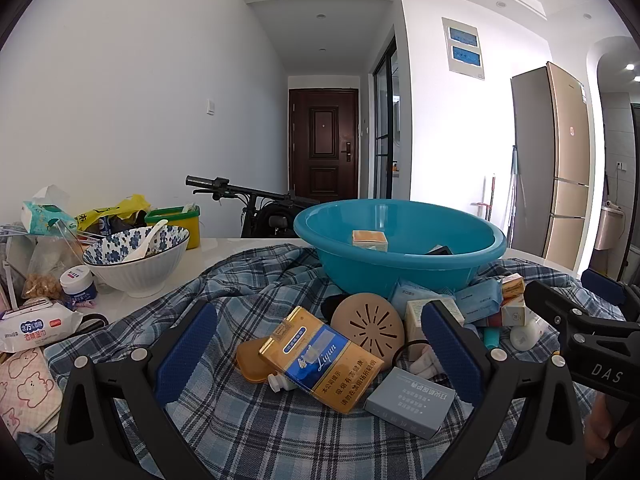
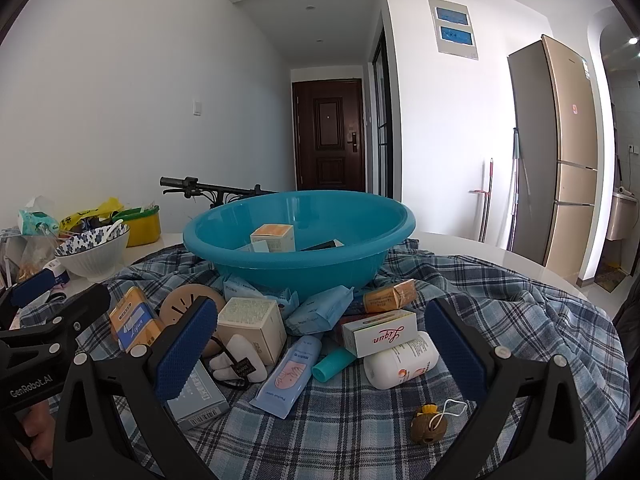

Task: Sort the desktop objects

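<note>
A teal basin (image 1: 360, 276) (image 2: 300, 276) stands on a blue checked cloth (image 1: 260, 440) (image 2: 500, 320) and holds an orange-topped box (image 1: 370, 240) and a few other items. Small things lie piled in front of it. My left gripper (image 1: 318, 312) is open above a gold-and-blue cigarette pack (image 1: 320, 360), with a grey box (image 1: 410, 402) and a round beige disc (image 1: 368, 326) beside it. My right gripper (image 2: 320, 308) is open above a pale blue tube (image 2: 288, 376), a white bottle (image 2: 400, 364) and a red-and-white box (image 2: 380, 334). Neither gripper holds anything.
Left of the cloth stand a blue-flowered bowl with a spoon (image 1: 136, 256), a wet-wipes pack (image 1: 36, 324), a yellow container (image 1: 180, 220) and bags. A small brown trinket (image 2: 428, 426) lies near the front. A bicycle handlebar (image 1: 224, 186) is behind the table, a fridge (image 2: 560, 160) at right.
</note>
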The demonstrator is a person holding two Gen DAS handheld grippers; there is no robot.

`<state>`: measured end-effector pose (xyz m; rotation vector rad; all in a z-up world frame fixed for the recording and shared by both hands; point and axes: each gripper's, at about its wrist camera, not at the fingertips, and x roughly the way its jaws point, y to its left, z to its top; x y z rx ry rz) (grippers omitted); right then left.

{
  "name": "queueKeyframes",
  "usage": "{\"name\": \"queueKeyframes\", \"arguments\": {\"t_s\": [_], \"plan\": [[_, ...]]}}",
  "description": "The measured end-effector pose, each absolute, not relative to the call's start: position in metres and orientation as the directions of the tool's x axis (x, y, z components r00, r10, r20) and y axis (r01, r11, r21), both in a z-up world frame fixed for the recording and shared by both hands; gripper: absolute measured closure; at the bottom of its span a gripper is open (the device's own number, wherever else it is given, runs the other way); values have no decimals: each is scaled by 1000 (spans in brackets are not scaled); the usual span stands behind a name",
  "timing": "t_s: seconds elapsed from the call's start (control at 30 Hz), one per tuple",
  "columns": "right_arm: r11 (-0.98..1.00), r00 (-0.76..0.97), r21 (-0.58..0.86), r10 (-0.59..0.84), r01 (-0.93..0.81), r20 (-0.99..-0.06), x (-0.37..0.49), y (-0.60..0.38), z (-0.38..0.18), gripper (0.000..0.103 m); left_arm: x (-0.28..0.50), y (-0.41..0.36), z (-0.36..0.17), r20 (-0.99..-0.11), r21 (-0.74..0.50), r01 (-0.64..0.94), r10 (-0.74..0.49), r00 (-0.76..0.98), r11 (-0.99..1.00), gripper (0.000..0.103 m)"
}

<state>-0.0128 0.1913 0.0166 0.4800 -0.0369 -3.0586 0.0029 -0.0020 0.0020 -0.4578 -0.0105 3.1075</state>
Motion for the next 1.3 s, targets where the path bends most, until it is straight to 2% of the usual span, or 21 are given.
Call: {"name": "queueKeyframes", "arguments": {"t_s": [0.97, 1.13, 1.3], "plan": [[-999, -950, 30, -46, 38, -308, -14, 196, 16, 0, 4, -4, 2, -284, -9, -32, 33, -958, -999, 0], [-999, -951, 23, -39, 34, -305, -14, 196, 16, 0, 9, -3, 3, -267, -39, -99, 106, -958, -994, 0], [-999, -953, 19, -39, 35, -302, -14, 195, 17, 0, 17, 4, 6, -227, -8, -85, 85, -970, -996, 0]]}}
